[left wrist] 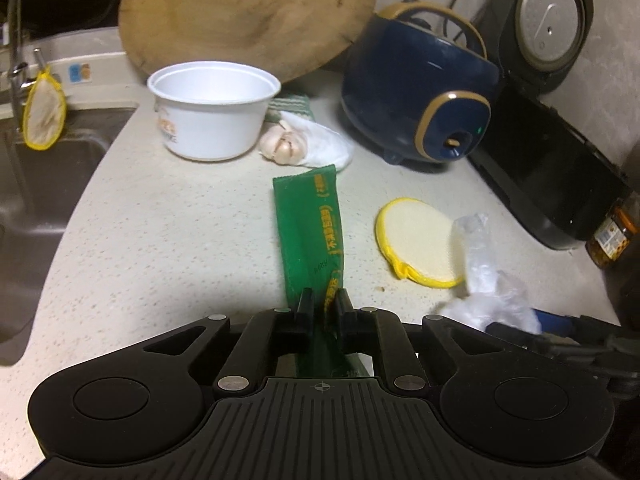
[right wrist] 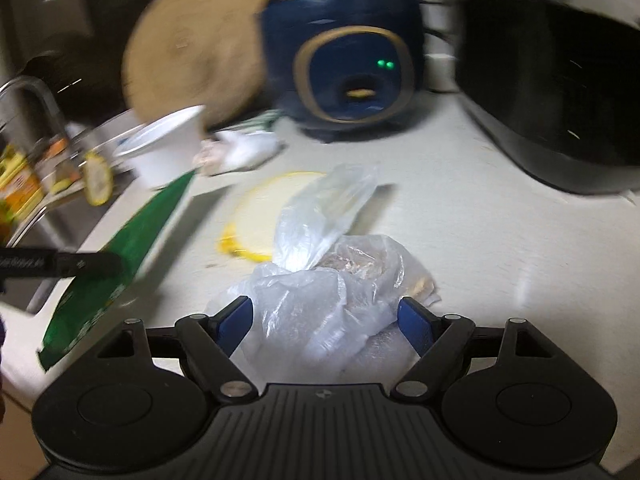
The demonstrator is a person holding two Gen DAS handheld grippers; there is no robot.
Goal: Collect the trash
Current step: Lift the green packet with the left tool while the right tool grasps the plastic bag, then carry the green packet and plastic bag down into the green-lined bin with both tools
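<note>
Nearest in the left wrist view, the left hand-held gripper [left wrist: 323,304] has its jaws pinched on the near end of a green wrapper [left wrist: 308,232], a long flat packet with yellow print that stretches away from the jaws over the speckled worktop [left wrist: 160,248]. Just to its right lie a round yellow-edged sponge pad [left wrist: 420,240] and a crumpled clear plastic bag [left wrist: 480,272] that overlaps the pad's right edge. Farther off, a white bowl [left wrist: 212,112] stands beside a garlic bulb [left wrist: 282,140] and a white wad of paper [left wrist: 328,144], which is near the wrapper's far tip. Behind these are a navy cooker [left wrist: 420,92], a round wooden board [left wrist: 248,12] leaning upright, and a black appliance [left wrist: 560,160] with its lid up. A sink [left wrist: 48,168] sits to the left.

The right wrist view, blurred, shows the right hand-held gripper [right wrist: 326,316] spread wide, blue pads on either side of the plastic bag [right wrist: 320,280], which holds something brownish inside. There the green wrapper [right wrist: 132,240] appears at the left, tilted, clamped by the other gripper's dark finger.
</note>
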